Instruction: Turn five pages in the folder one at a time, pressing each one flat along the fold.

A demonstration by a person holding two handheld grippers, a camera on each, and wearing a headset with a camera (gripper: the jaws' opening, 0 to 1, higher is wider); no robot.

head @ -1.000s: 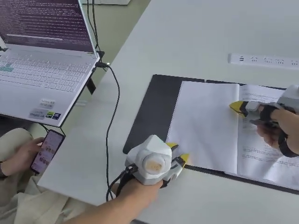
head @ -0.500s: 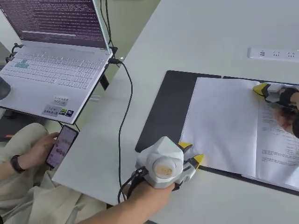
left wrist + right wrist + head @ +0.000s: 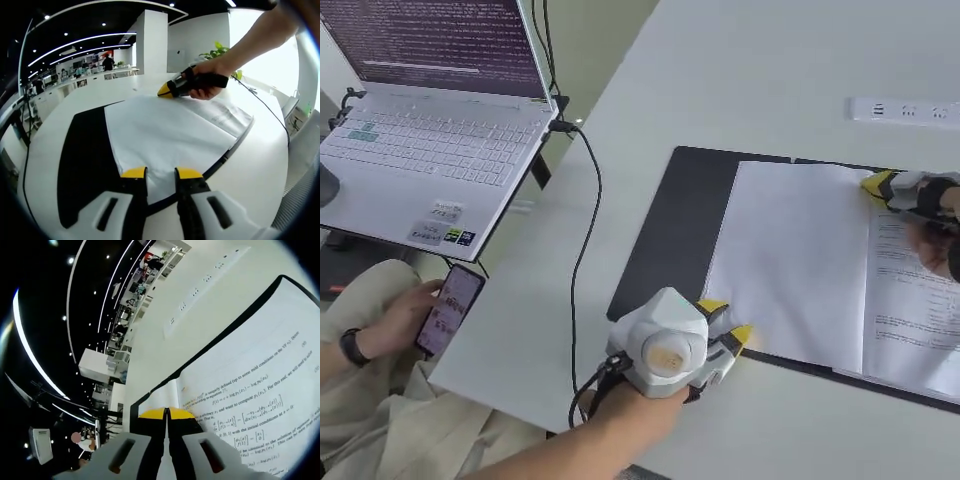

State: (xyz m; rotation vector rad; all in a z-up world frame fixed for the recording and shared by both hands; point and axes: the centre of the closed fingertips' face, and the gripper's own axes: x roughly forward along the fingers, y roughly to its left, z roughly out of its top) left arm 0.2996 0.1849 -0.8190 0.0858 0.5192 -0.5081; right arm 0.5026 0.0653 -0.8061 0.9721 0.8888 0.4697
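Folder (image 3: 670, 230) lies open on the white table (image 3: 770, 70), black cover to the left. I see a blank page (image 3: 790, 260) flat on the left side and a printed page (image 3: 910, 300) on the right.

Left gripper (image 3: 727, 320) sits at the near edge of the blank page, jaws a little apart, gripping nothing.

Right gripper (image 3: 876, 183) has its jaws pressed together, yellow tip down on the far end of the fold (image 3: 867, 280).

Laptop (image 3: 430, 150) far left. Power strip (image 3: 905, 112) beyond the folder.
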